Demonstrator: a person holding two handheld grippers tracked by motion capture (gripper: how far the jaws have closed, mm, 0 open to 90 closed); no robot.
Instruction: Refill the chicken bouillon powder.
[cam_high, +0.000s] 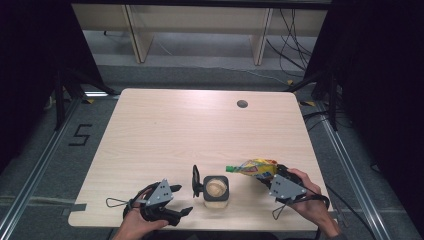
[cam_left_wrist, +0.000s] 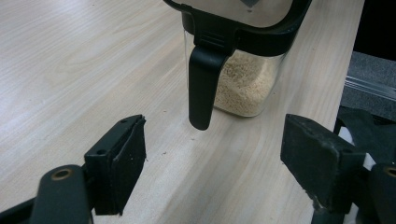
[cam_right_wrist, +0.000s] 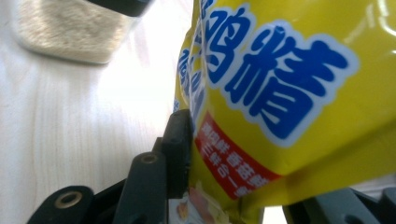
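A clear square container (cam_high: 216, 190) of pale granules stands near the table's front edge, its black lid (cam_high: 196, 181) swung open to the left. In the left gripper view the container (cam_left_wrist: 247, 79) is just ahead and a black lid tab (cam_left_wrist: 203, 88) hangs down its side. My left gripper (cam_high: 182, 199) (cam_left_wrist: 215, 154) stands open just left of it, with nothing between the jaws. My right gripper (cam_high: 267, 176) (cam_right_wrist: 252, 177) is shut on a yellow seasoning bag (cam_high: 257, 168) (cam_right_wrist: 289, 84), whose green top points left toward the container (cam_right_wrist: 65, 32).
The light wooden table (cam_high: 200, 125) has a dark round cable hole (cam_high: 242, 104) at the back right. Behind the table are pale shelving legs and loose cables on the floor. Metal rails run along both sides.
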